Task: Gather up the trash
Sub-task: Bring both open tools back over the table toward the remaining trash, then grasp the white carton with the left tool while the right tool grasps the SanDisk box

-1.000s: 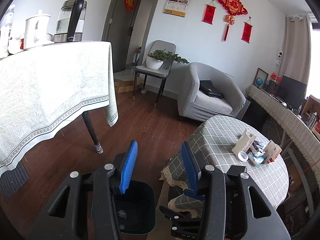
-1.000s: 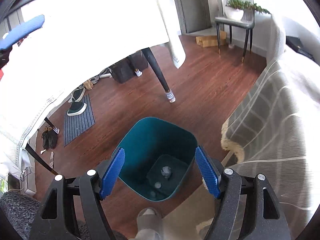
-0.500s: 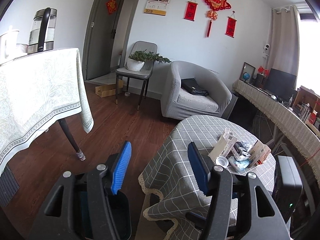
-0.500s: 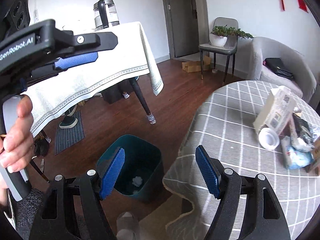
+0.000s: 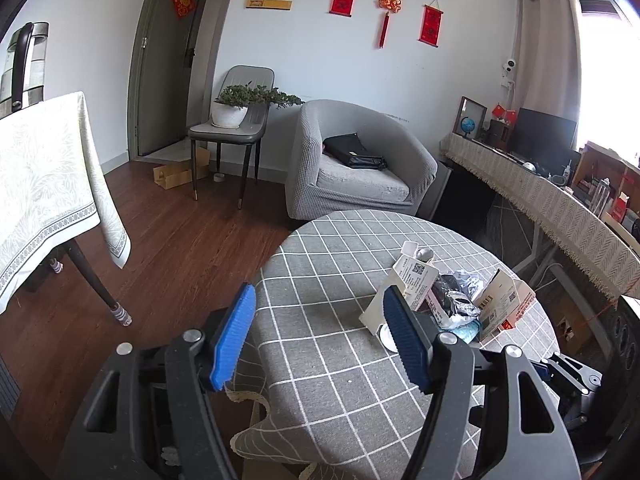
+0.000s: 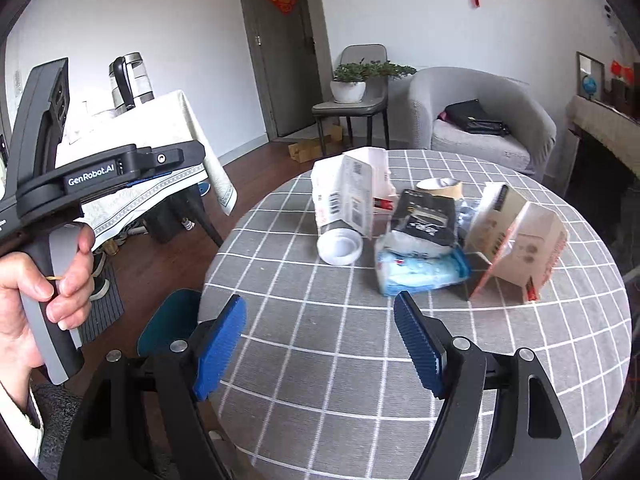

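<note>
1. Step: both grippers empty, aimed at the trash pile on the round table (image 6: 320, 360); I judge this the reach for the next piece, w/ nothing picked yet
2. Left gripper (image 5: 320, 340): jaws have just been opening, now stand wide, nothing btwn the pads; its right pad sits in front of the white carton (image 5: 412, 284) in view but contact can't be told
3. Right gripper (image 6: 320, 348): jaws have opened a bit more, wide apart, bare cloth btwn them, holding nothing
4. Trash: clustered on the far-right part of the table – white carton (image 6: 348, 196), lid (image 6: 340, 246) just in front of it, black bag (image 6: 428, 220), blue pack (image 6: 424, 272), tan box (image 6: 520, 240)
5. Bin (image 6: 172, 320): on floor at table's left edge, near the right gripper, mostly hidden
6. Axis: white carton is tipped, long axis running up and away twd the chair side, open end high; blue pack lies flat, long axis roughly across the right view; tan box leans, long axis slanting down to the right
7. Next, as I judge: push fwd, straddle one piece across its short side (blue pack is nearest the right gripper), close, then swing to the bin
</note>
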